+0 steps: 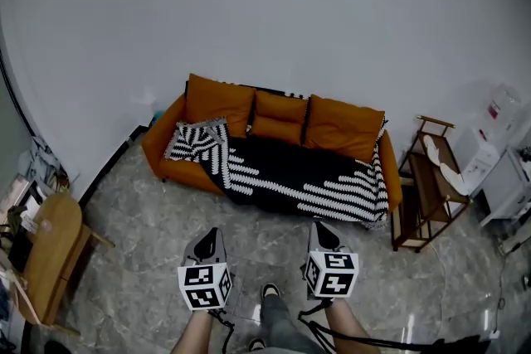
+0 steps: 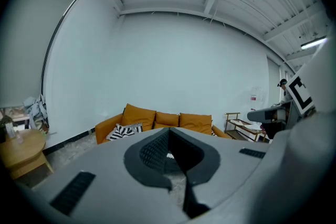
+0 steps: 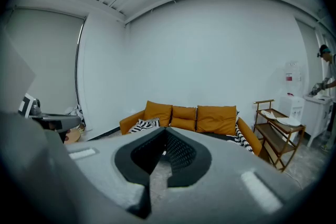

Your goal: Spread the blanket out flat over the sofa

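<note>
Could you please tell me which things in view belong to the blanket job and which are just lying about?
Job in hand:
orange sofa
black-and-white blanket on its seat
left gripper and right gripper, both shut and empty

Lying about:
wooden rack beside the sofa
round wooden table at the picture's left

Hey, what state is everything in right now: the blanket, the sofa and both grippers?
Blanket: lying over the sofa seat, rumpled at one end, not held.
Sofa: seat mostly covered, back bare.
Left gripper: shut, empty.
Right gripper: shut, empty.
</note>
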A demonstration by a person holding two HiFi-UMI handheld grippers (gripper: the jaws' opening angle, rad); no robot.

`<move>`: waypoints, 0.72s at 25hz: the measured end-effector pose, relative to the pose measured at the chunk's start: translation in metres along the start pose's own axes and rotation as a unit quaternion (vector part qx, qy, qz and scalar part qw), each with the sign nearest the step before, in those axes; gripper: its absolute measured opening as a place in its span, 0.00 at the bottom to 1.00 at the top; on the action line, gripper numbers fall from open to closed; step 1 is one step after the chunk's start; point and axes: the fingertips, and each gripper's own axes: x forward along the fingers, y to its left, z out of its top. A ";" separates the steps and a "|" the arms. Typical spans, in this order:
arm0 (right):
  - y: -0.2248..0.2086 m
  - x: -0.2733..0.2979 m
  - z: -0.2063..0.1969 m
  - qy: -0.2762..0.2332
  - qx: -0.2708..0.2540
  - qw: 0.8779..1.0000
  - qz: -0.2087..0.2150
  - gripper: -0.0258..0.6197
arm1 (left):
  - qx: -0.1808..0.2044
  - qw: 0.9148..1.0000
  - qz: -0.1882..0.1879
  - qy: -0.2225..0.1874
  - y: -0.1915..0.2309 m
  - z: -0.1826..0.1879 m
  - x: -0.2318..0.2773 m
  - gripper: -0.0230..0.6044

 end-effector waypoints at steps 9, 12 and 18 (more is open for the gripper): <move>-0.009 0.083 0.040 -0.010 -0.008 1.000 0.022 0.05 | 0.000 1.000 0.018 -0.009 0.019 0.026 0.069 0.04; -0.009 0.120 0.054 -0.006 -0.011 0.999 0.033 0.05 | -0.001 1.000 0.027 -0.009 0.028 0.040 0.099 0.04; -0.009 0.185 0.083 -0.002 -0.026 0.998 0.056 0.05 | -0.007 0.999 0.045 -0.004 0.044 0.061 0.155 0.04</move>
